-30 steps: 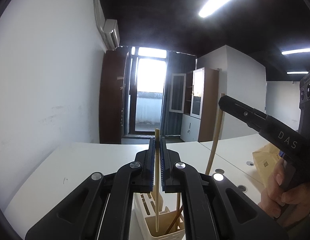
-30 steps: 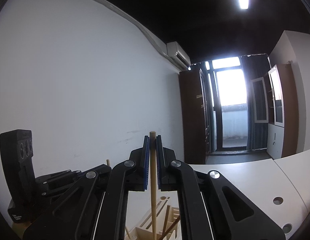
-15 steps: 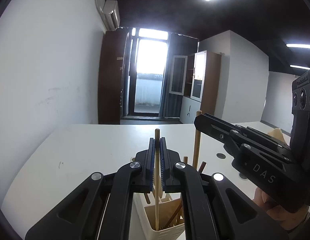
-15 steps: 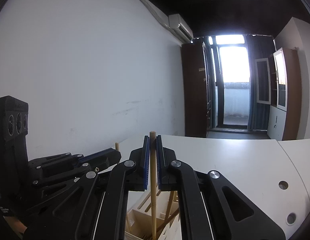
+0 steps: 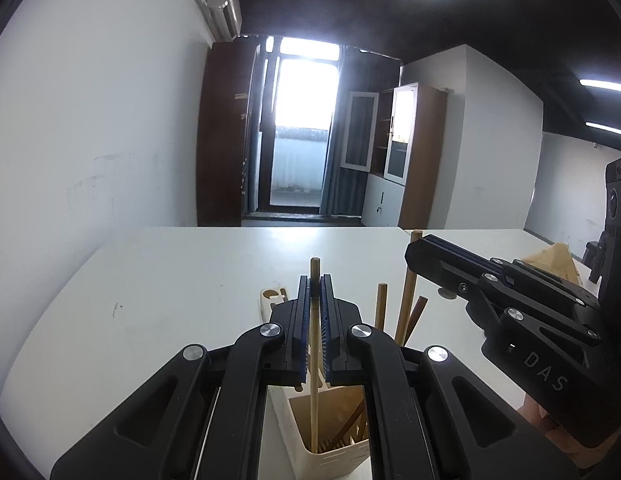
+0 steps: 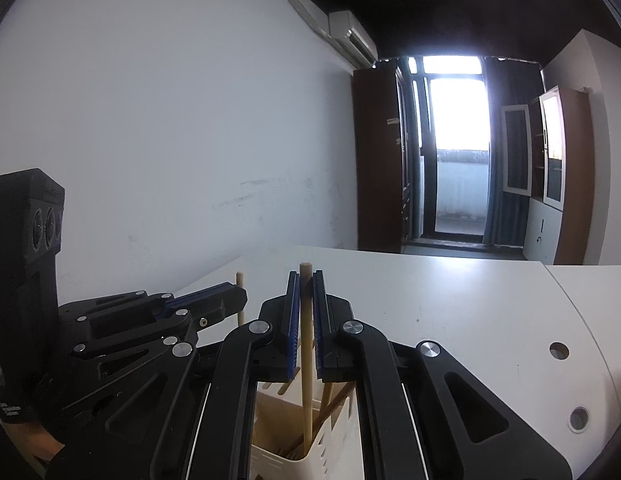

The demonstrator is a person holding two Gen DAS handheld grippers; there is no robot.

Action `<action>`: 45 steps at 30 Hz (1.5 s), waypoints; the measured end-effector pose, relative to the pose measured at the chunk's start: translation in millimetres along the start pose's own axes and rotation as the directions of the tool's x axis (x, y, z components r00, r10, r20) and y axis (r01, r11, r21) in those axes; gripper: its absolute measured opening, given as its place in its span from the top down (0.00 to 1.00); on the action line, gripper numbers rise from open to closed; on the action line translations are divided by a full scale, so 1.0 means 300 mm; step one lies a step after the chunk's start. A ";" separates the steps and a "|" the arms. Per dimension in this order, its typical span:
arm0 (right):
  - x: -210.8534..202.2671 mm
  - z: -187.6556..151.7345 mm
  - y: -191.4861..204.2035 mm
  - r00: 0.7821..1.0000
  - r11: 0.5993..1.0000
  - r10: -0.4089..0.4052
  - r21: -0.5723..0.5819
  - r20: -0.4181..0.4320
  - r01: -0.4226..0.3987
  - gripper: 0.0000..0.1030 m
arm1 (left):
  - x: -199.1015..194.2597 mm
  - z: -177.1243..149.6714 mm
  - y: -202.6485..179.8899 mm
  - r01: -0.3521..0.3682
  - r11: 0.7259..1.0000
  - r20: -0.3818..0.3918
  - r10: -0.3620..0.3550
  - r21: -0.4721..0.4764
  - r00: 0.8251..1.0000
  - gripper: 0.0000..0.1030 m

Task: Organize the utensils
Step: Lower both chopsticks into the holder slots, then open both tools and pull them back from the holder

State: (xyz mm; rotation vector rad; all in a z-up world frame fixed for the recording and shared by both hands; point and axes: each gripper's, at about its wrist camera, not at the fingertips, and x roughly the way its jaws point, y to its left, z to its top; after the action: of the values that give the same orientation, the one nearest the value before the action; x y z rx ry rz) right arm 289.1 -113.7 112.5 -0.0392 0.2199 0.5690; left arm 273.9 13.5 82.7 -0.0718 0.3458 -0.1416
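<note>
A cream utensil holder (image 5: pixel 330 436) (image 6: pixel 286 436) stands on the white table (image 5: pixel 170 292) right under both grippers, with several wooden sticks (image 5: pixel 380 308) leaning inside. My left gripper (image 5: pixel 315 288) is shut on a thin wooden chopstick (image 5: pixel 313 392) held upright, its lower end down inside the holder. My right gripper (image 6: pixel 305 284) is shut on another upright wooden stick (image 6: pixel 307 400), which also reaches into the holder. In the left wrist view the right gripper (image 5: pixel 414 244) comes in from the right. The left gripper (image 6: pixel 238 294) shows at the left of the right wrist view.
A small cream object (image 5: pixel 272 298) lies on the table just behind the holder. A tan paper bag (image 5: pixel 554 258) stands at the far right. Cable holes (image 6: pixel 558 350) dot the table on the right. A white wall (image 6: pixel 150 160) runs along the left.
Both grippers have sunk and tipped downward with their sticks, whose lower ends now reach deeper into the holder. The right gripper has dropped lower in the left wrist view.
</note>
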 end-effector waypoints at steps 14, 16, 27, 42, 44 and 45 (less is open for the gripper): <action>0.015 -0.003 -0.024 0.996 1.000 -0.030 -0.007 -0.082 0.030 0.93 | 0.002 -0.035 -0.012 -0.005 1.000 -0.039 0.005 0.009 0.999 0.95; 0.014 -0.004 -0.029 0.995 1.000 -0.031 -0.002 -0.091 0.031 0.92 | 0.001 -0.038 -0.008 0.001 1.000 -0.049 -0.001 -0.002 0.999 0.94; -0.004 -0.016 -0.043 0.994 0.998 -0.056 0.022 -0.090 0.058 0.79 | -0.091 -0.032 0.032 -0.028 0.999 -0.003 0.028 -0.045 1.000 0.90; -0.090 -0.047 -0.003 0.994 0.998 -0.060 -0.007 -0.095 0.060 0.69 | -0.267 -0.093 -0.015 -0.022 1.000 0.026 0.022 -0.017 0.999 0.68; -0.111 -0.064 -0.002 0.995 0.999 -0.033 0.000 -0.099 0.033 0.63 | -0.266 -0.114 -0.004 -0.026 0.999 0.003 0.026 -0.032 1.000 0.68; -0.119 -0.077 -0.004 0.995 1.000 -0.023 0.014 -0.102 0.025 0.62 | -0.266 -0.125 -0.003 -0.030 0.999 -0.005 0.030 -0.031 1.000 0.68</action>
State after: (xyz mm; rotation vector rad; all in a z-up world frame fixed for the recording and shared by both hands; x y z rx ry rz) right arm 255.9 -135.8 97.6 -0.0560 0.3227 0.5420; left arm 186.7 23.0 74.3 -0.0969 0.3538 -0.1068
